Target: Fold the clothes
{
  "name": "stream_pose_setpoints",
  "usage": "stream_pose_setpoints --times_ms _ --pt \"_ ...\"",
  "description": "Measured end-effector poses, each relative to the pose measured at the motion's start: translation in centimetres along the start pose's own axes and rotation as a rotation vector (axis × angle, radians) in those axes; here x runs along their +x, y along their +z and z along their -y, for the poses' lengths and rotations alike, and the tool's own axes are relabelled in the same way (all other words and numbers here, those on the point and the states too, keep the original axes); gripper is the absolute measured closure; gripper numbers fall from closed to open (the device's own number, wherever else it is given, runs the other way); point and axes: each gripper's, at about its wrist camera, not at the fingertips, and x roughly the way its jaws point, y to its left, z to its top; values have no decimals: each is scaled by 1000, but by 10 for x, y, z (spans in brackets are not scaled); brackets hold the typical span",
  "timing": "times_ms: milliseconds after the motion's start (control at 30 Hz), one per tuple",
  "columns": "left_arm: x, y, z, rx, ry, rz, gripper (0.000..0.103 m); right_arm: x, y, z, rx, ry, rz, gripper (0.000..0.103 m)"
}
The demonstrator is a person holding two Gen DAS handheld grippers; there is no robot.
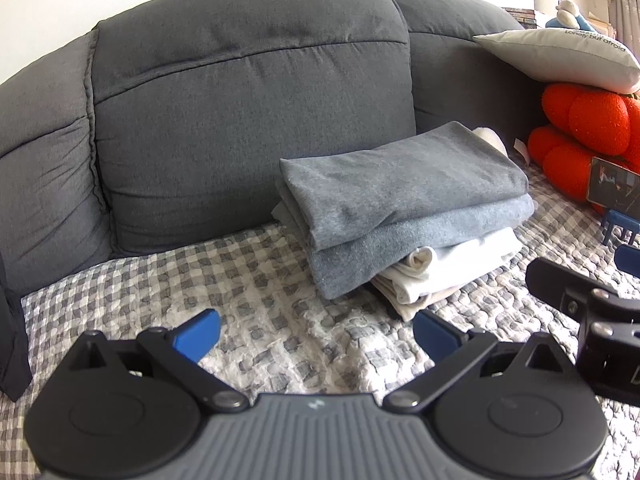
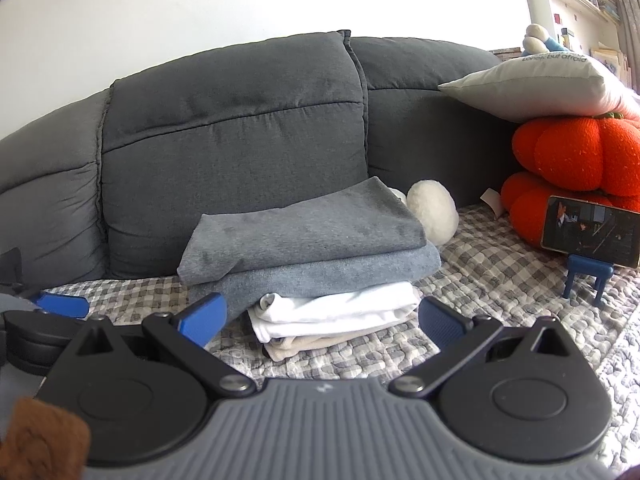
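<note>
Right gripper [image 2: 320, 320] gapes empty, nearer the folded stack [image 2: 304, 248] dead ahead; left gripper [image 1: 316, 334] too, stack ahead-right.

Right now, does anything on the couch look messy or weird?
Mostly tidy. The stack of folded clothes is slightly uneven: the white pieces at the bottom poke out past the grey ones on top. Both grippers, left and right, are open and empty.

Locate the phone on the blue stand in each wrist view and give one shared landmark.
Left wrist: phone at the far right edge, partly cut off, against the orange cushion.
Right wrist: phone at right, fully visible on its blue stand.
Shared landmark: folded clothes stack, left of the phone.
</note>
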Motion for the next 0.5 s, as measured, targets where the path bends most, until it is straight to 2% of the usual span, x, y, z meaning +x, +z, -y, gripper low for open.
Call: stream_pose_setpoints --times_ms 500 --pt "-2 -4 7 30 6 15 1 0 1 3 31 6 -6 0"
